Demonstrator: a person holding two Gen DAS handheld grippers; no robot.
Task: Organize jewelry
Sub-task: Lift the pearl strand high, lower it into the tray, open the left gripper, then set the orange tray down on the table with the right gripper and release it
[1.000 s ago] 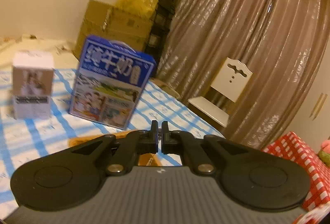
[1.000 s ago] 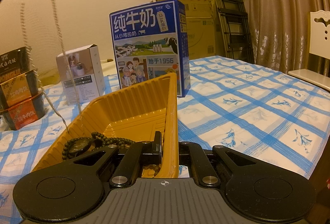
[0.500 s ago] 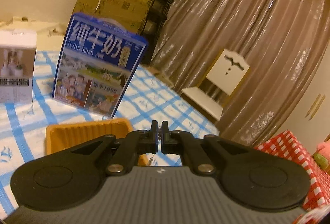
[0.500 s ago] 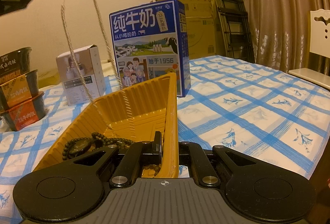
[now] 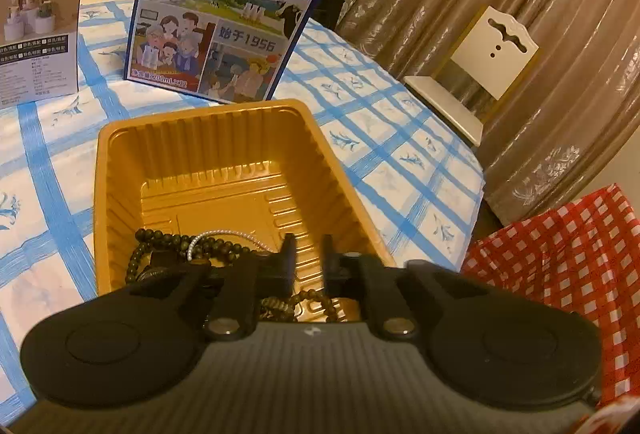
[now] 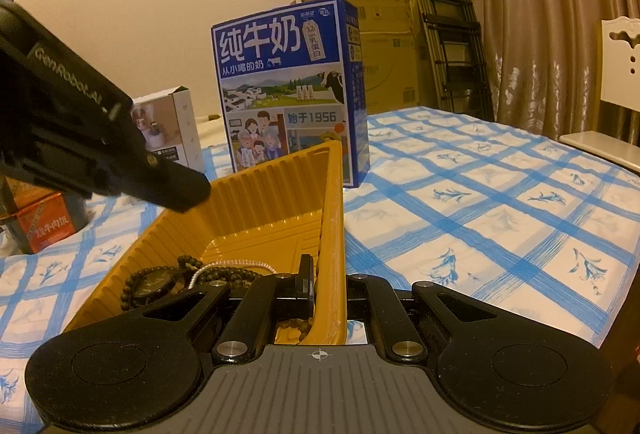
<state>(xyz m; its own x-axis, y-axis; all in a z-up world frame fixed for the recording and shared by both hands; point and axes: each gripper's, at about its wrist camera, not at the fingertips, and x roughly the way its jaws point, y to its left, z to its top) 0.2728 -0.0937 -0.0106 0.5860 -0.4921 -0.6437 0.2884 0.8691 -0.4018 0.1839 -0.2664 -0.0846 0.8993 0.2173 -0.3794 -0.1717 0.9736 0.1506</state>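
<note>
1. The jaws of the left black gripper (image 5: 307,254) are opening with nothing pressed between them; those of the right black gripper (image 6: 325,282) are pinching the side wall of the ribbed golden plastic tray (image 6: 280,194).
2. The left one is tilting down over the tray – the right is lying nearly level.
3. Inside are lying a dark beaded bracelet (image 5: 176,240) and a thin silver chain (image 5: 224,234), running crosswise.

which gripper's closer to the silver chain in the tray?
Left. The left gripper hangs over the yellow tray, jaws opening with nothing between them, just above the silver chain. The right gripper is clamped on the tray's near wall, beside the chain.
</note>
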